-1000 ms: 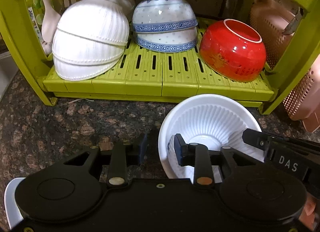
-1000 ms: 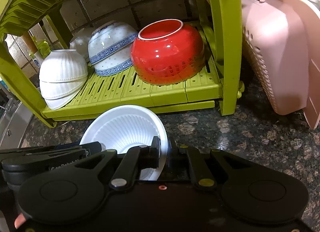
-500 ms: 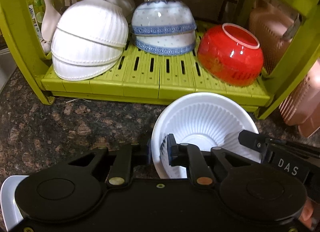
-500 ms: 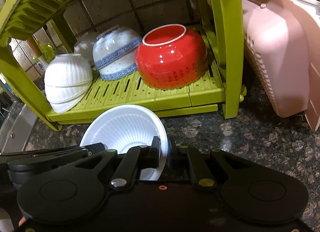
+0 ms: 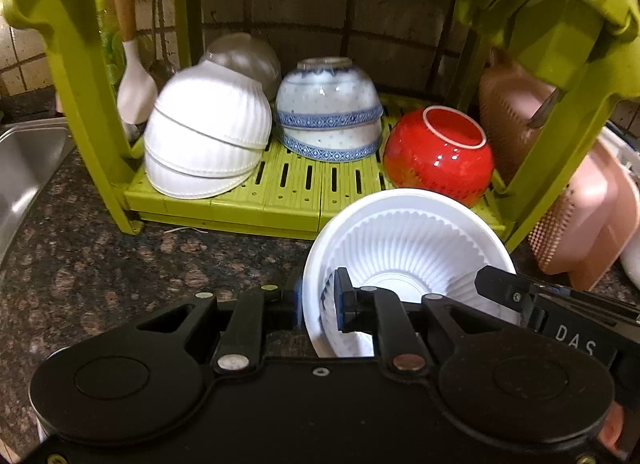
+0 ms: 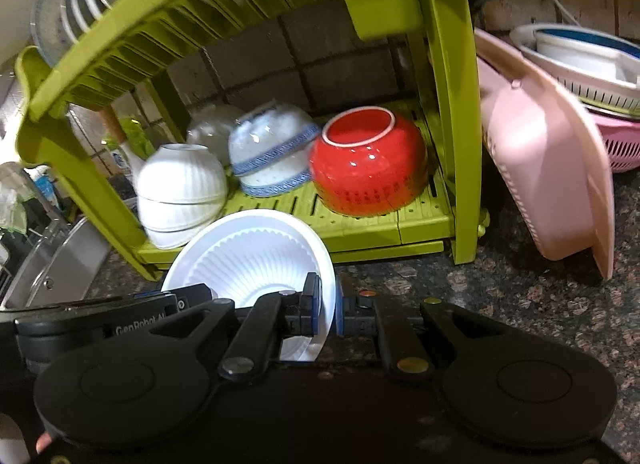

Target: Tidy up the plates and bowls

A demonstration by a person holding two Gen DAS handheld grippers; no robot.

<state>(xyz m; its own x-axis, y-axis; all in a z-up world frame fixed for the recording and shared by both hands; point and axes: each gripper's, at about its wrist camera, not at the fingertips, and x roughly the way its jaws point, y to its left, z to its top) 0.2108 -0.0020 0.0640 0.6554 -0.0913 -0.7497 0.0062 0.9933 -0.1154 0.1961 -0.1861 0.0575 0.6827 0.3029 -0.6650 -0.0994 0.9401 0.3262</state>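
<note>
Both tools (image 5: 318, 306) (image 6: 328, 310) w/ bowl (image 5: 404, 248) rim between.

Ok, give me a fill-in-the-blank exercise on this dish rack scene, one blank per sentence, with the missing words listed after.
1. Both grippers, left gripper and right gripper, are clamped on the rim of the ribbed white ____.
2. On the green plastic rack's lower shelf, the glossy red bowl sits at the ____ end.
3. The blue-patterned white bowls are stacked upside ____.
4. The stack of ribbed white bowls counts ____ bowls.

Missing words: bowl; right; down; three
</note>
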